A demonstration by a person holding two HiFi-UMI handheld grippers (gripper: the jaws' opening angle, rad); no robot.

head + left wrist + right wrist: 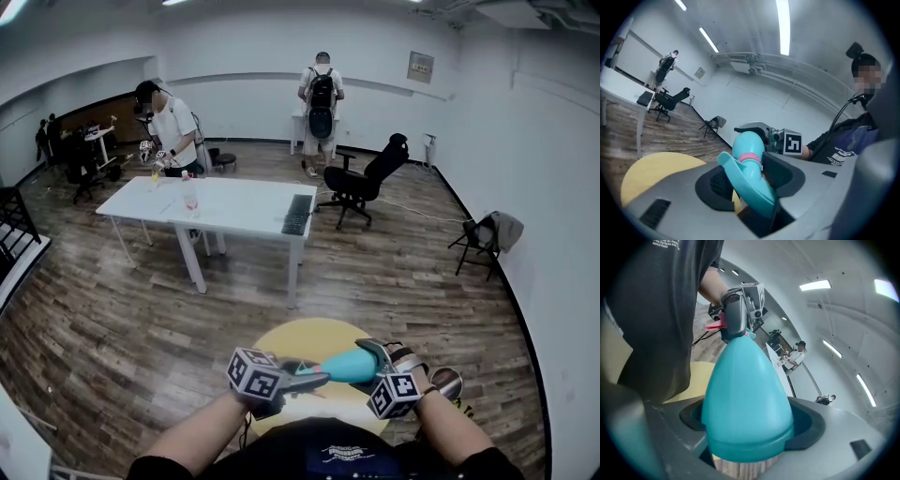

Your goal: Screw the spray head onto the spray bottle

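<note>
Left gripper (306, 379) on spray head (757, 185), right gripper (747, 427) on spray bottle (745, 385), both tight, over table (309, 336), open floor (141, 319) beyond.

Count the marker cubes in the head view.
2. The left cube is low, left of centre; the right cube is just right of it, beyond the teal bottle. None looks hidden.

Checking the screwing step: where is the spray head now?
In the head view's lower middle, the spray head is gripped in the left tool, at the neck of the spray bottle held by the right tool, above the yellow table.
</note>
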